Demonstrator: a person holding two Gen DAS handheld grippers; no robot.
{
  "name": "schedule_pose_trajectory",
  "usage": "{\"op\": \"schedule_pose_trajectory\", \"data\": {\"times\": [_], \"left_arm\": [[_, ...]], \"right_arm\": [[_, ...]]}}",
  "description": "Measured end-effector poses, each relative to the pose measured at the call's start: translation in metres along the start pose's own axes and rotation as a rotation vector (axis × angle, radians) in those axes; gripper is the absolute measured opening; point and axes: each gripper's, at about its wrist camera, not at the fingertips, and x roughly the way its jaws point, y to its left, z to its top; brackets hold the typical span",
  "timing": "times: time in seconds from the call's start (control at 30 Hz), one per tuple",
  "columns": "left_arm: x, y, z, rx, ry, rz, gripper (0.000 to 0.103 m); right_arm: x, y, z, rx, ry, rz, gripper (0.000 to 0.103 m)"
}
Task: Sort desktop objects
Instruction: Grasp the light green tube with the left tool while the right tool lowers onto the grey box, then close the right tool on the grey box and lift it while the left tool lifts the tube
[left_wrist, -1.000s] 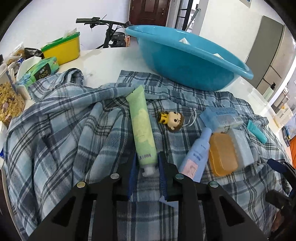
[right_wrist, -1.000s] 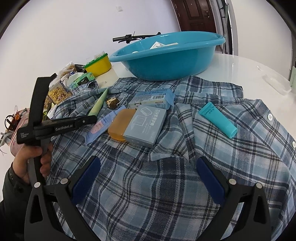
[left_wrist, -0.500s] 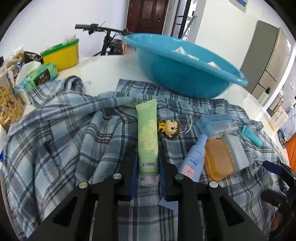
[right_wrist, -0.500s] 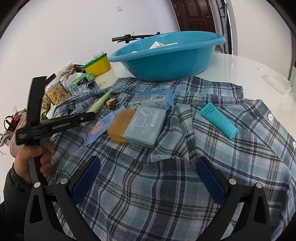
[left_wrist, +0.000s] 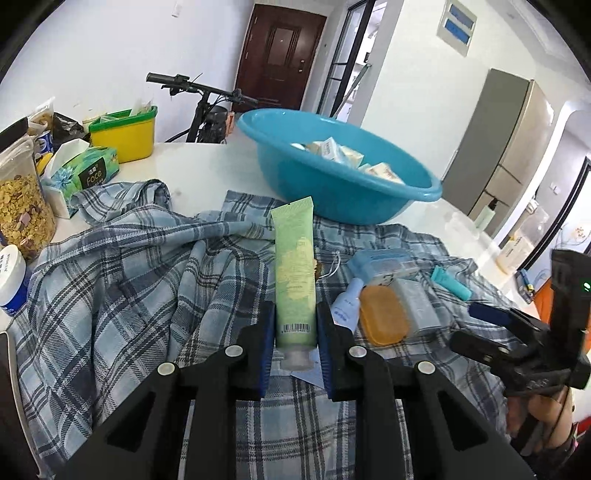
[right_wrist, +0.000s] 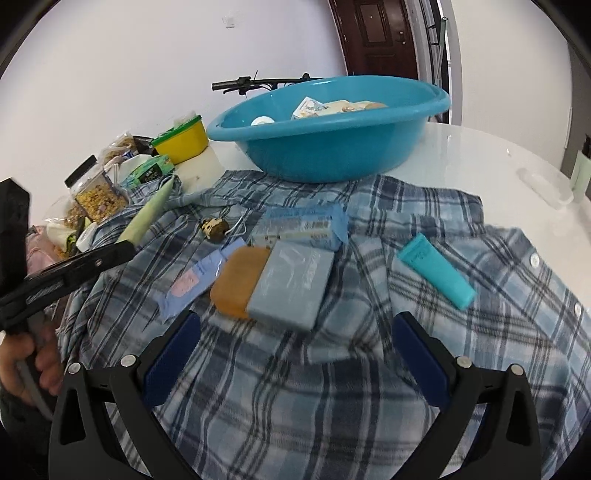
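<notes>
My left gripper (left_wrist: 295, 314) is shut on a pale green tube (left_wrist: 295, 266) near its cap and holds it raised above the plaid shirt (left_wrist: 129, 280), tip pointing at the blue basin (left_wrist: 343, 195). The tube also shows in the right wrist view (right_wrist: 147, 214). My right gripper (right_wrist: 295, 347) is open and empty above the shirt (right_wrist: 332, 406). Ahead of it lie an orange soap (right_wrist: 238, 282), a grey-blue box (right_wrist: 291, 280), a light blue bottle (right_wrist: 199, 280), a blue tissue pack (right_wrist: 299, 225), a teal tube (right_wrist: 436, 271) and a small doll keychain (right_wrist: 214, 228).
The blue basin (right_wrist: 332, 147) at the back holds several small boxes. A yellow tub (left_wrist: 123, 133), a tissue pack (left_wrist: 86, 175), a cereal jar (left_wrist: 22, 210) and a white jar (left_wrist: 11, 275) stand at the left. A bicycle is behind the table.
My left gripper has lifted the green tube off the shirt and raised it, tip tilting up toward the basin. My right gripper has stayed open and nearly still.
</notes>
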Motion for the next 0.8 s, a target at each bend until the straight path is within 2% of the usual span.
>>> {"op": "schedule_pose_trajectory", "data": {"times": [0.07, 0.13, 0.17, 0.23, 0.4, 0.5, 0.6, 0.63, 0.8], "left_arm": [[-0.005, 0.001, 0.0, 0.0, -0.011, -0.018, 0.023], [-0.008, 0.003, 0.0, -0.001, -0.017, -0.038, 0.023], [-0.009, 0.003, 0.0, 0.0, -0.02, -0.046, 0.023], [-0.011, 0.005, 0.0, -0.001, -0.027, -0.063, 0.023], [-0.012, 0.006, -0.001, 0.007, -0.024, -0.089, 0.023], [-0.011, 0.007, -0.002, 0.002, -0.024, -0.104, 0.023], [-0.013, 0.006, -0.004, 0.008, -0.023, -0.111, 0.023], [-0.013, 0.006, -0.004, 0.011, -0.022, -0.112, 0.023], [-0.014, 0.007, -0.005, 0.005, -0.023, -0.113, 0.023]], "right_arm": [[0.006, 0.005, 0.006, -0.024, -0.001, -0.018, 0.102], [0.019, 0.005, 0.012, -0.01, 0.023, -0.025, 0.089], [0.023, 0.003, 0.013, 0.003, 0.029, -0.011, 0.077], [0.035, 0.0, 0.014, 0.025, 0.061, -0.001, 0.062], [0.04, 0.002, 0.015, 0.008, 0.063, 0.005, 0.061], [0.044, 0.001, 0.016, 0.014, 0.062, 0.037, 0.061], [0.04, -0.004, 0.015, 0.011, 0.065, 0.025, 0.052], [0.039, -0.006, 0.015, 0.014, 0.069, 0.026, 0.052], [0.039, 0.015, 0.016, -0.091, 0.104, -0.072, 0.052]]}}
